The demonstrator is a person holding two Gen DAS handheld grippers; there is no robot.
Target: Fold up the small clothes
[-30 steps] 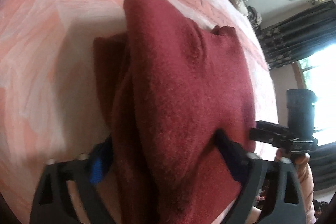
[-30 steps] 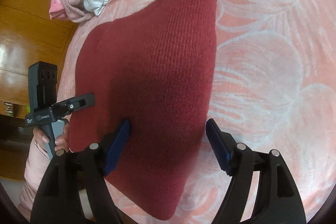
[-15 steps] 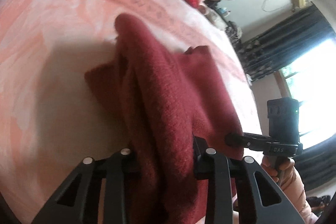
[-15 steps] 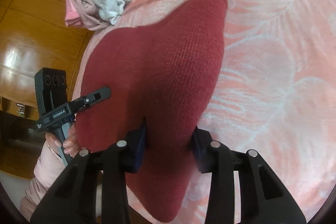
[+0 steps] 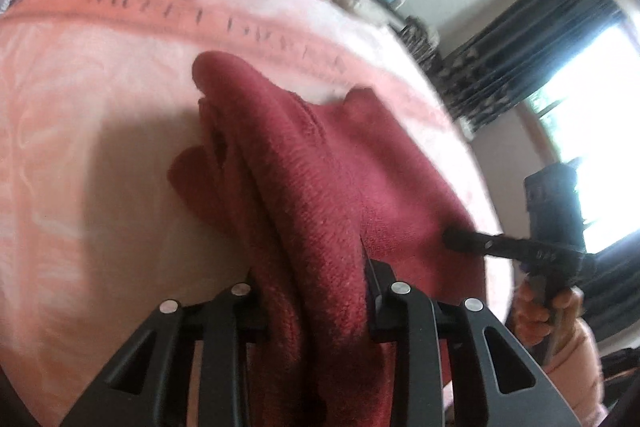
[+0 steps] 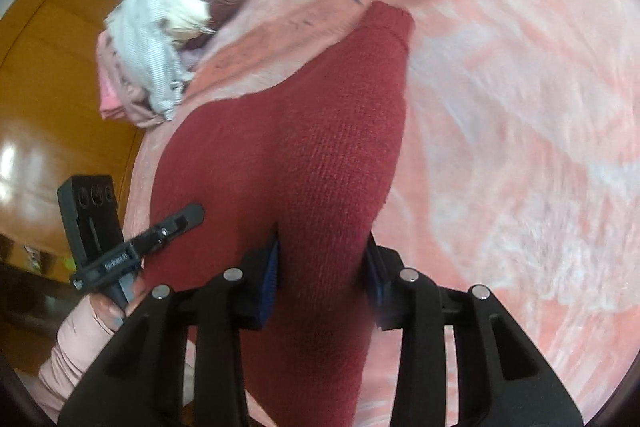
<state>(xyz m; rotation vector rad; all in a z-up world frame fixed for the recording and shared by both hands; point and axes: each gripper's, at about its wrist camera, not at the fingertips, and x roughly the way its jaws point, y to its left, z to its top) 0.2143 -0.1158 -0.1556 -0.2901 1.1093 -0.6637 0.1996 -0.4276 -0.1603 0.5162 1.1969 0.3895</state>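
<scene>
In the left wrist view, the left gripper (image 5: 314, 291) is seen closed on a bunched fold of the dark red knitted sweater (image 5: 320, 187), whose fabric is pinched between the two black fingers (image 5: 384, 303) and spills below them. The sweater is draped in thick ridges from the gripper up toward a rounded end near the middle of the picture, and its far part is laid on the pink floral blanket with a lettered band (image 5: 100, 87) that covers the bed. At the right edge, the right gripper (image 5: 456, 241) is seen from the side, its tip against the sweater's edge, held by a hand (image 5: 548, 307) in a pale pink sleeve. Dark curtains (image 5: 532, 39) and a bright window are seen beyond the bed.

In the right wrist view, the right gripper (image 6: 322, 267) is seen narrowed onto the same sweater (image 6: 312, 147), the cloth being clamped between its blue-padded fingers (image 6: 270, 275). From there the garment is stretched up to a ribbed cuff (image 6: 392, 19) resting on the blanket (image 6: 520, 147). At the lower left, the left gripper (image 6: 188, 217) is seen touching the sweater's side, gripped by a hand (image 6: 116, 303). A heap of pale crumpled clothes (image 6: 160, 39) is piled at the blanket's upper left edge, beside the orange wooden panelling (image 6: 48, 87).
</scene>
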